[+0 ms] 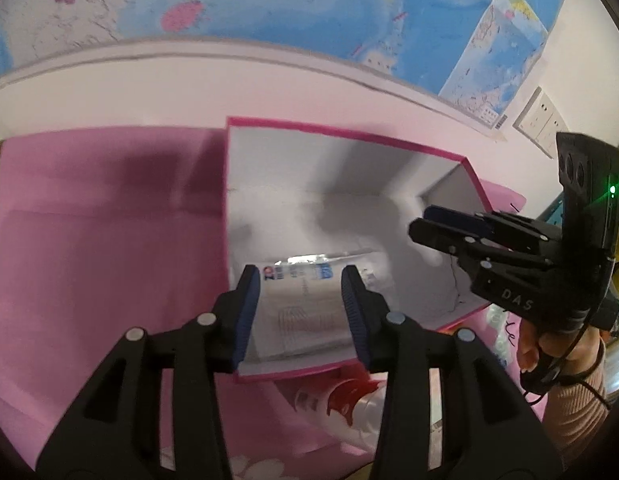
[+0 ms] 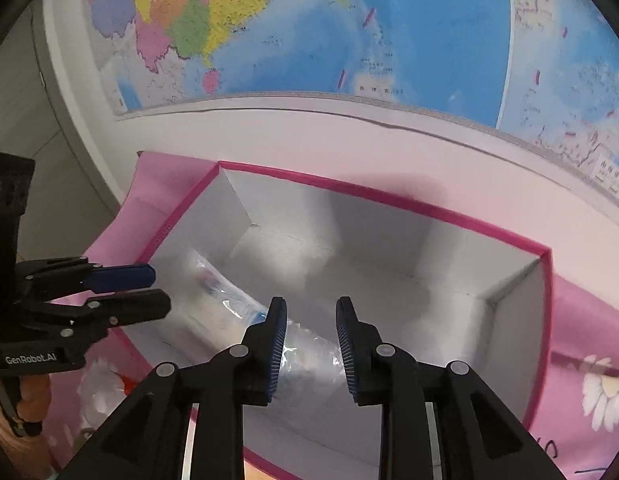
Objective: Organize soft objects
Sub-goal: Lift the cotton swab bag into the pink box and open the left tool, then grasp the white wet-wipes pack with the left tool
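1. Hovering over the pink-rimmed box, we see the plastic-wrapped pack lying on its white floor, long axis running toward the box's left wall
2. Our left gripper brackets it, fingers narrowly parted, no clear squeeze
3. Our right gripper stands narrowly parted above its crinkly end, gripping nothing
4. Glossy film, soft filling; rigid card walls

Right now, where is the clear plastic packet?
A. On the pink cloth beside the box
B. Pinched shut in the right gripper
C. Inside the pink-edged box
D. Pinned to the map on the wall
C: the packet lies on the white floor of the box, and both grippers hover open above it.
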`<control>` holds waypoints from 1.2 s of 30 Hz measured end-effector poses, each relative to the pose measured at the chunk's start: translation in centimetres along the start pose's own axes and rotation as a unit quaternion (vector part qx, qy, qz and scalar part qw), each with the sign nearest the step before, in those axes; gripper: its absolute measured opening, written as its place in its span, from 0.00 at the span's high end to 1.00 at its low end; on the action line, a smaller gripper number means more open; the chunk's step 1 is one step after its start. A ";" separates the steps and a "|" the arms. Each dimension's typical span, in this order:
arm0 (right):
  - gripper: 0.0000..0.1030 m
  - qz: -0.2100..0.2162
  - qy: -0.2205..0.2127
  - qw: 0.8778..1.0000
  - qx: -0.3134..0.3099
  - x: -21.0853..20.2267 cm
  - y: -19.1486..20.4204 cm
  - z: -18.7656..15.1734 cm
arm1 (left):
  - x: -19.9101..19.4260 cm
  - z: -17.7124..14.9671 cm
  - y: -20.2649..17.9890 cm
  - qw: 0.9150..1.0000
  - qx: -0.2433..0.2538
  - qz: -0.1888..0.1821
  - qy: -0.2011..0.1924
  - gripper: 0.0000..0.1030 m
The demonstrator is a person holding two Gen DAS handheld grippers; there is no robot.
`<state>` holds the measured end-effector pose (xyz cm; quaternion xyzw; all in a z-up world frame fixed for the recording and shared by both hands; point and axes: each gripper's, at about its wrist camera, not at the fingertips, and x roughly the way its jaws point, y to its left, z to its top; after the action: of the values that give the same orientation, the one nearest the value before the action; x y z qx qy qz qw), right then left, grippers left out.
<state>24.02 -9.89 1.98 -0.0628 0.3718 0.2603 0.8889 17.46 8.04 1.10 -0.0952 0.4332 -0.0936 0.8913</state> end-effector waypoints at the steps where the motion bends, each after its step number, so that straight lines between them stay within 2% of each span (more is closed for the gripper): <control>1: 0.74 -0.001 -0.005 1.000 0.001 -0.4 -0.1 -0.3 | -0.6 -0.2 -0.1 1.000 0.000 0.004 -0.008 0.57; 3: 0.74 -0.003 -0.013 1.000 0.000 -1.3 -0.2 -0.9 | -1.8 -0.6 0.0 1.000 0.002 0.005 -0.028 0.55; 6: 0.73 0.005 -0.028 1.000 -0.008 -3.5 -0.1 -2.4 | -4.5 -2.1 -0.9 0.997 0.023 -0.012 -0.067 0.40; 9: 0.67 0.014 -0.043 0.999 -0.013 -6.0 -0.2 -4.0 | -6.7 -4.0 -2.8 0.993 0.062 -0.049 -0.091 0.38; 12: 0.65 0.018 -0.048 0.999 -0.018 -8.4 -0.6 -6.3 | -8.1 -6.2 -5.0 0.987 0.102 -0.082 -0.096 0.36; 14: 0.63 0.027 -0.046 0.998 -0.025 -10.0 -0.8 -8.5 | -8.4 -7.9 -6.1 0.983 0.125 -0.109 -0.081 0.36; 17: 0.52 0.027 -0.030 0.998 -0.051 -11.6 -0.3 -12.0 | -7.4 -9.6 -8.2 0.978 0.150 -0.133 -0.052 0.36; 20: 0.52 0.019 0.008 0.997 -0.076 -12.0 0.4 -15.6 | -5.6 -11.4 -9.4 0.976 0.158 -0.151 -0.009 0.36; 24: 0.52 0.020 0.044 0.997 -0.067 -12.4 0.0 -19.8 | -3.5 -13.2 -10.2 0.973 0.158 -0.164 0.035 0.36; 29: 0.52 0.015 0.056 0.996 -0.069 -12.7 -0.4 -22.1 | -2.5 -14.9 -11.4 0.969 0.181 -0.155 0.057 0.36; 33: 0.51 -0.003 0.058 0.993 -0.104 -11.8 0.3 -22.4 | -1.9 -15.3 -12.6 0.967 0.201 -0.144 0.065 0.36; 36: 0.53 0.002 0.049 0.993 -0.107 -11.3 0.3 -22.2 | -1.1 -15.3 -12.9 0.967 0.205 -0.134 0.067 0.36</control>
<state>3.25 -21.09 -6.02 -0.1699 0.3847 0.2968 0.8574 3.62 -5.46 -4.11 0.0388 0.4470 -0.3049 0.8401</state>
